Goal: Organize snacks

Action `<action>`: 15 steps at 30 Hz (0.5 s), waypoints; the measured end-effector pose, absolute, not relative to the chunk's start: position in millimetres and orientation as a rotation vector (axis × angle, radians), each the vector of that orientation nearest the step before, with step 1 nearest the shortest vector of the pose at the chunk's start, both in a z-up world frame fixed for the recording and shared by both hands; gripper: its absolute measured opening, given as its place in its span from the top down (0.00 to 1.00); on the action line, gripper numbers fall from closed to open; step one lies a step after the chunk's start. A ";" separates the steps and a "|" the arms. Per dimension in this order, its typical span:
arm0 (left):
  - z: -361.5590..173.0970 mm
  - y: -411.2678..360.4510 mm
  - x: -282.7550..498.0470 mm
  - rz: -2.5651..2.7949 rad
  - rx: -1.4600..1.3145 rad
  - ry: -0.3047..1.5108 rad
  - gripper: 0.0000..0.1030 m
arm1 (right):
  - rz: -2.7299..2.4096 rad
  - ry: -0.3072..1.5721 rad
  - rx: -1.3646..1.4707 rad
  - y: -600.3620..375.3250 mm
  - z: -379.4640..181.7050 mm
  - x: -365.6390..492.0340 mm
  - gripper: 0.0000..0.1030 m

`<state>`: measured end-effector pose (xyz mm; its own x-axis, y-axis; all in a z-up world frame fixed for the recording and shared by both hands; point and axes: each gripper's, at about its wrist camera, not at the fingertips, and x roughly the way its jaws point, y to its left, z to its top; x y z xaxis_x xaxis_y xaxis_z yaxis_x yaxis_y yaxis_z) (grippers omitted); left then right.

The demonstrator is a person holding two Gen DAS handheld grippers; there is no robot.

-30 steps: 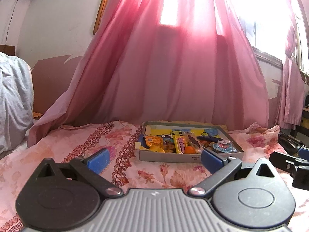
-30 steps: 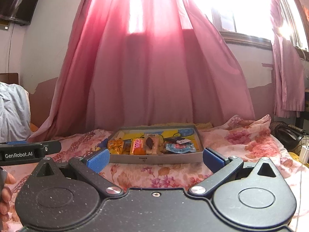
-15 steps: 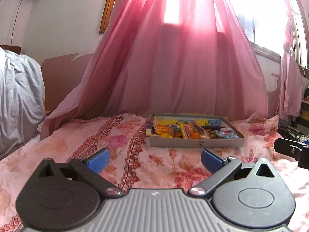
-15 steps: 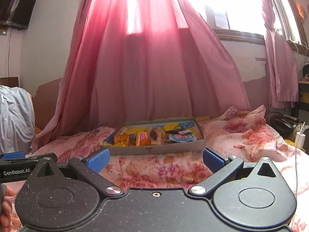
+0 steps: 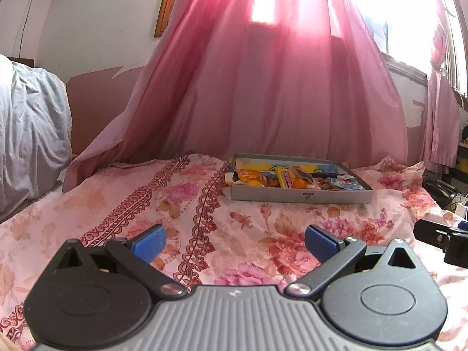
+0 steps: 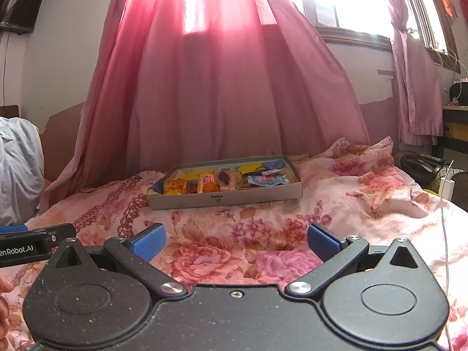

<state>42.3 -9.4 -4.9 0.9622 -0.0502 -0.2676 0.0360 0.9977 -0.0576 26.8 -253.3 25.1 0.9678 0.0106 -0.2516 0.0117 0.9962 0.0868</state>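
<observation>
A shallow grey cardboard box lies on the flowered bedspread, well ahead of both grippers. Inside it are several wrapped snacks: an orange packet at the left, a yellow-and-pink pack in the middle, a light blue packet at the right. My left gripper is open with nothing between its blue pads, low over the bedspread. My right gripper is open and empty too, to the right of the left one.
A pink curtain hangs right behind the box. A grey bundle of bedding rises at the far left. Dark bags and a white cable sit off the bed's right edge. Flowered bedspread stretches between grippers and box.
Both grippers have pulled back from the box, which now looks smaller and farther away. Both stay open. The snacks in the box have not moved.
</observation>
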 end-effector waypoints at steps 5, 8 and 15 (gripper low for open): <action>-14.7 -10.8 45.2 -0.043 -0.042 0.291 0.00 | -0.008 0.269 0.078 -252.9 12.7 26.8 0.01; -21.6 -12.3 46.7 -0.041 -0.037 0.303 0.00 | -0.012 0.282 0.081 -253.1 3.0 26.7 0.01; -30.2 -17.2 52.5 -0.041 -0.022 0.346 0.00 | -0.025 0.318 0.095 -257.0 -10.7 32.2 0.01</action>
<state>52.5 -17.2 -30.2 0.9398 -0.0443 -0.3389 0.0369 0.9989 -0.0282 32.2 -257.0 -10.7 0.9496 -0.0093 -0.3134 0.0392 0.9952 0.0893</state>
